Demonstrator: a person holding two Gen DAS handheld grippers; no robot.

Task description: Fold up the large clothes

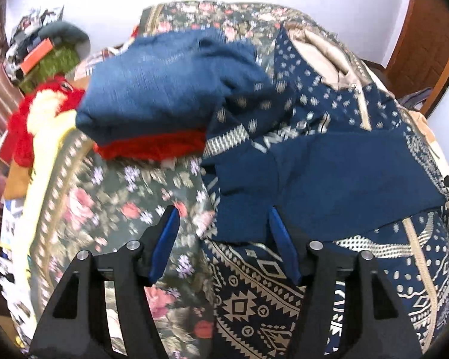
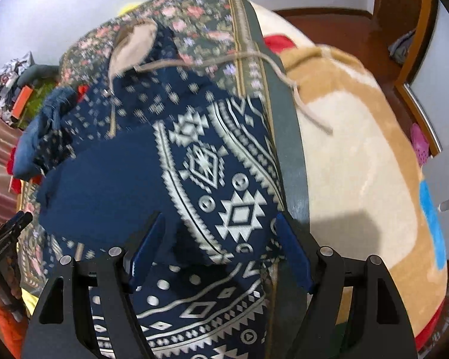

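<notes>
- Left hand-held gripper (image 1: 221, 218): blue-padded fingers spread wide, gripping nothing; right pad tip at the edge of the folded-over plain navy flap, left pad over the floral bedspread (image 1: 128, 209).
- Right hand-held gripper (image 2: 218, 224): fingers spread wide too, straddling a patterned fold without pinching it; contact with the pads unclear.
- Navy patterned garment (image 1: 329, 164) spread on the bed, over the floral bedspread; white geometric print, small dotted motifs higher up, beige lining (image 1: 323, 56) and a zipper near the collar end.
- Plain navy inner side turned over across the middle of the garment, patterned fabric showing below it, near both grippers.
- Beige drawstring (image 2: 284, 77) trailing from the collar area across the grey bed border (image 2: 287, 137) onto the cream-and-tan plush blanket (image 2: 359, 155) on the right.
- Blue folded cloth (image 1: 164, 89) stacked on a red one (image 1: 152, 146), just left of the garment, touching its edge.
- Clutter pile with red fluffy item (image 1: 24, 125) and green fabric (image 1: 57, 62) at the far left.
- Wooden door (image 1: 428, 42) at the back right; white wall behind.
- Both views motion-blurred.
</notes>
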